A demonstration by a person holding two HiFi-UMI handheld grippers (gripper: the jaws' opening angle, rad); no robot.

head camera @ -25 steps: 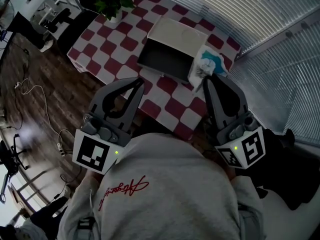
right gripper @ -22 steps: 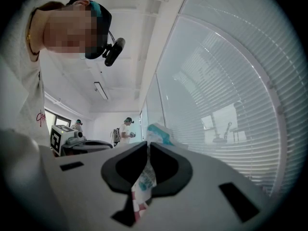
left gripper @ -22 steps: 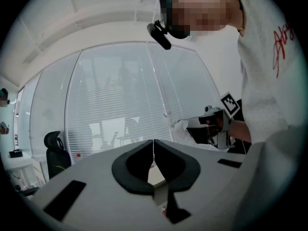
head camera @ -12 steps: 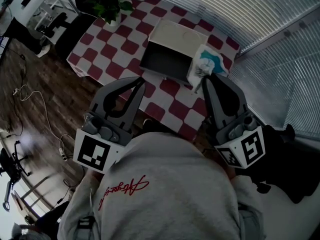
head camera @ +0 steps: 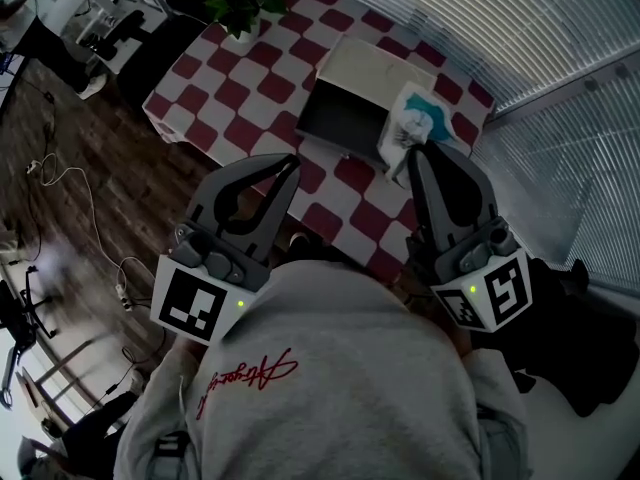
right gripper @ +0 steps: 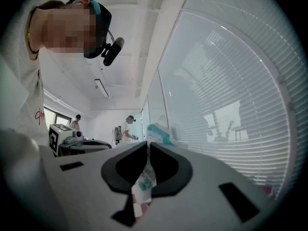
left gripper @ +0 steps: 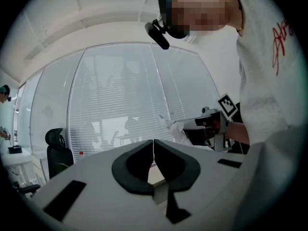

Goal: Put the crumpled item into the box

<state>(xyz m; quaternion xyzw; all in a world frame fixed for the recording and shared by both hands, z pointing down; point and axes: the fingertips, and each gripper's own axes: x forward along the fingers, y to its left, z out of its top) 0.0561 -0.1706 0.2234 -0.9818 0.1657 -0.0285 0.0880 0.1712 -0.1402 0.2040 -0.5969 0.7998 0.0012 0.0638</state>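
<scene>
While both claws hang over the near edge of the checked table (head camera: 230, 98), window blinds (head camera: 520, 28) run along the right claw's (head camera: 421, 154) outer side. Ahead, between the two claws, lies the open box (head camera: 340, 118), its pale lid (head camera: 378, 68) folded back. A potted plant (head camera: 243, 3) stands well beyond the left claw (head camera: 286, 168). The right claw is clenched on the crumpled packet (head camera: 412, 128), which juts past its tips and covers the box's right edge. The left claw's jaws are pressed together, empty.

Left gripper (left gripper: 153, 143): jaws together, tips touching, nothing between them.
Beyond the tips, slatted blinds (left gripper: 125, 90). Right gripper (left gripper: 192, 124) at right, white crumpled item (left gripper: 175, 129) at its tips. Black office chair (left gripper: 57, 150) low left.
</scene>
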